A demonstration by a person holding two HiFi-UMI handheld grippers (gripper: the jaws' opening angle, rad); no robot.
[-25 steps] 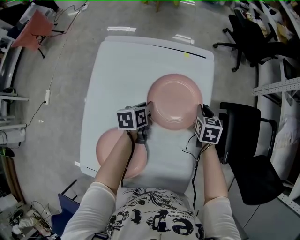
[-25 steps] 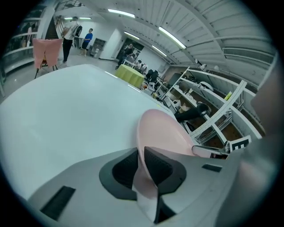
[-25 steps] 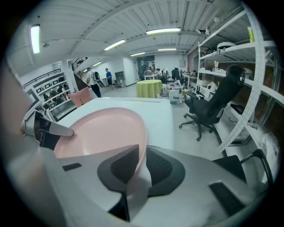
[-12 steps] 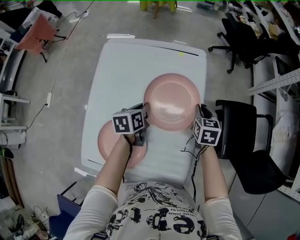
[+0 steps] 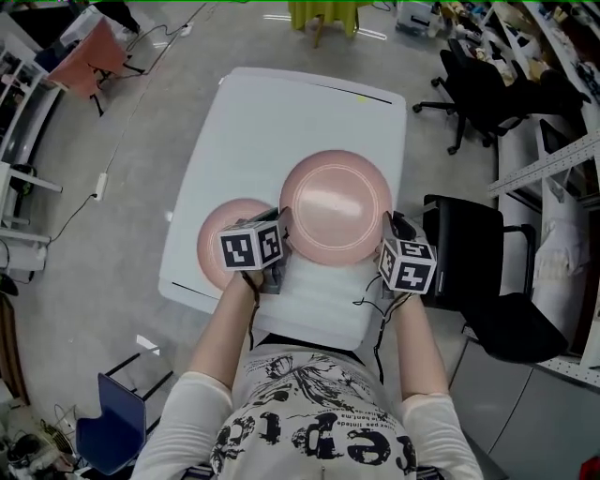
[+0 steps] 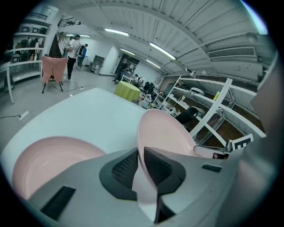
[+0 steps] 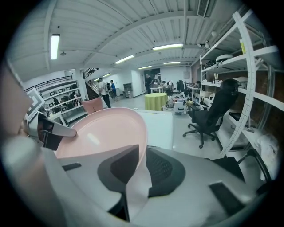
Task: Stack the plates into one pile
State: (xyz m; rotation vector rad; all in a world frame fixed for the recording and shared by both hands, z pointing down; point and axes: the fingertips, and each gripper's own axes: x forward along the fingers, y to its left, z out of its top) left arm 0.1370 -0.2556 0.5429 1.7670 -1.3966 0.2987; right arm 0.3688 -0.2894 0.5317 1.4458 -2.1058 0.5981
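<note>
A pink plate [image 5: 336,206] is held in the air above the white table [image 5: 291,122], gripped from both sides. My left gripper [image 5: 279,232] is shut on its left rim, and the plate [image 6: 162,133] runs between those jaws in the left gripper view. My right gripper [image 5: 386,234] is shut on its right rim, and the plate [image 7: 104,133] passes between those jaws in the right gripper view. A second pink plate [image 5: 217,242] lies flat on the table at the lower left, also seen as a plate [image 6: 49,159] below my left gripper.
A black office chair [image 5: 478,272] stands just right of the table. More chairs [image 5: 487,84] and a shelf rack [image 5: 562,159] are at the far right. A yellow-covered table [image 5: 323,14] stands beyond the table's far edge.
Both grippers have carried the held plate a little to the left, toward the plate on the table. The head view has shifted so the table sits lower and further left.
</note>
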